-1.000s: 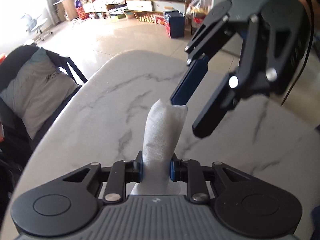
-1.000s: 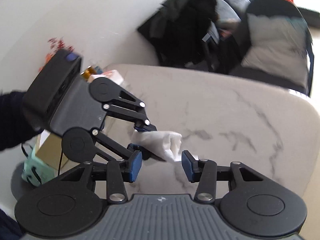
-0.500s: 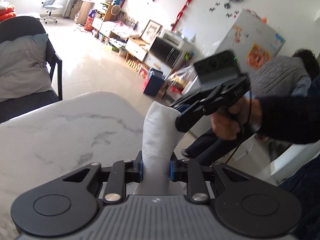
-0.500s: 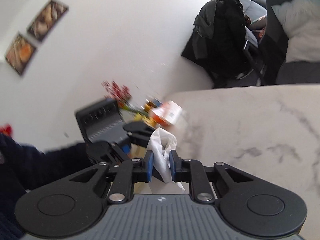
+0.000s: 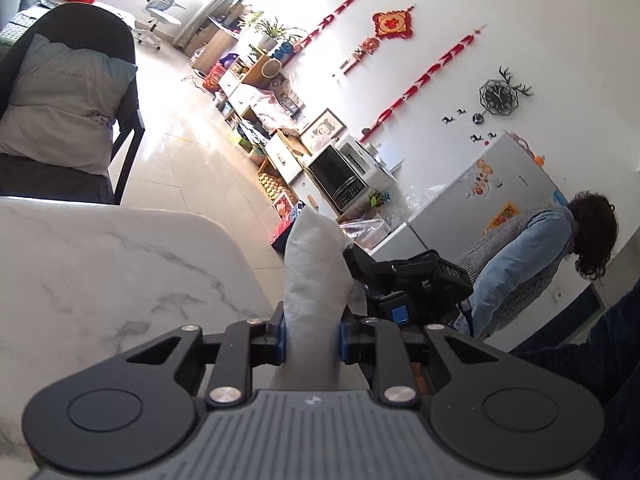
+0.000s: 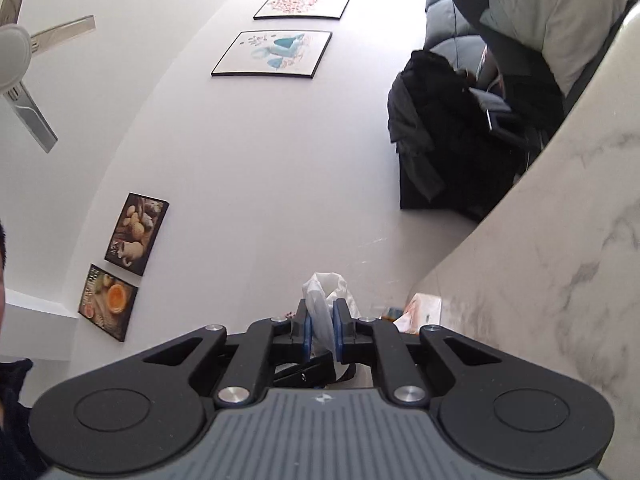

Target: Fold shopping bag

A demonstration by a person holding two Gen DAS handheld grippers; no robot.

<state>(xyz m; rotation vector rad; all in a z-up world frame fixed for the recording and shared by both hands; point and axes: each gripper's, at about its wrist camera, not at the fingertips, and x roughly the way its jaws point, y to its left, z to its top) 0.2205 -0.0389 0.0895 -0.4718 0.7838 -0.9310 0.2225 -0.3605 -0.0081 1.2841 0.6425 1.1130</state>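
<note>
Bag [image 5: 314, 280]: white, bunched into a narrow roll, held off the table [image 5: 100, 280] between both grippers; centre of the left view, lower centre of the right view.

Left gripper [image 5: 313, 338]: jaws pinching the bag's thick middle, roll standing up past the blue pads.

Right gripper [image 6: 321, 330]: jaws have just been closing and now pinch a thin end of the bag, crumpled film poking out above the pads. In the left view its black body sits just right of the roll.

Table: marble, left of the left view, right edge of the right view; bag not touching it.

Step, as judged: both ends secured for a fold in the air. To do it well:
- keep both pinches firm, as thin film slips;
- hold the span taut, without twist;
- bring one end over the other in line;
- lower to the table to press the crease before releasing either side.
</note>
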